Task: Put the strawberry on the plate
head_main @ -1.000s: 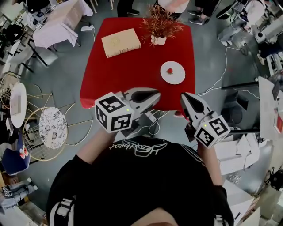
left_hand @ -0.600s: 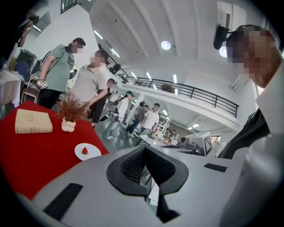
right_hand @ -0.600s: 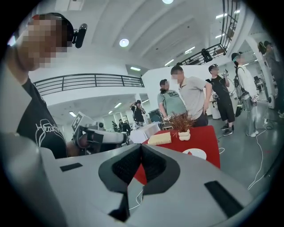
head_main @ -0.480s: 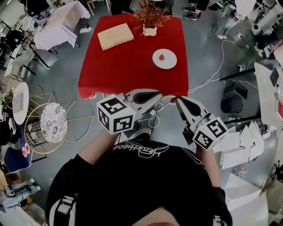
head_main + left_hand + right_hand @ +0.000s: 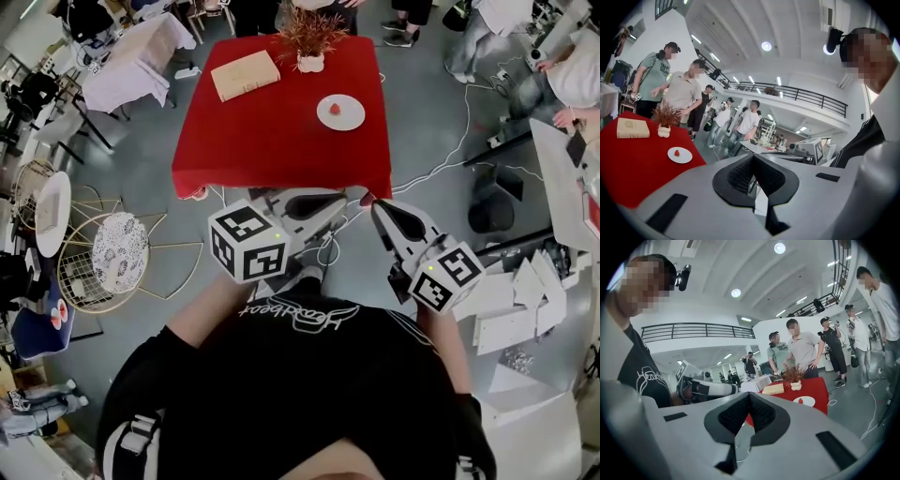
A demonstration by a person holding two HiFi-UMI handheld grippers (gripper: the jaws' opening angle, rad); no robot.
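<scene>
Head view shows the strawberry (image 5: 336, 108) lying on the white plate (image 5: 354, 118) on the red desk (image 5: 272, 131). The left hand-held gripper (image 5: 343, 199) and the right hand-held gripper (image 5: 376, 205) are both closed and empty, in front of the desk.

Left tongs (image 5: 339, 200) shut, right tongs (image 5: 376, 205) shut, both held level

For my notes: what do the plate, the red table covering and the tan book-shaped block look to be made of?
plate: white and smooth, probably ceramic or plastic; it is too small here to tell which.
red table covering: matte cloth, since it hangs down over the table's edges.
tan block: matte, like a hardcover book or a box styled as one; which of the two is unclear.
</scene>
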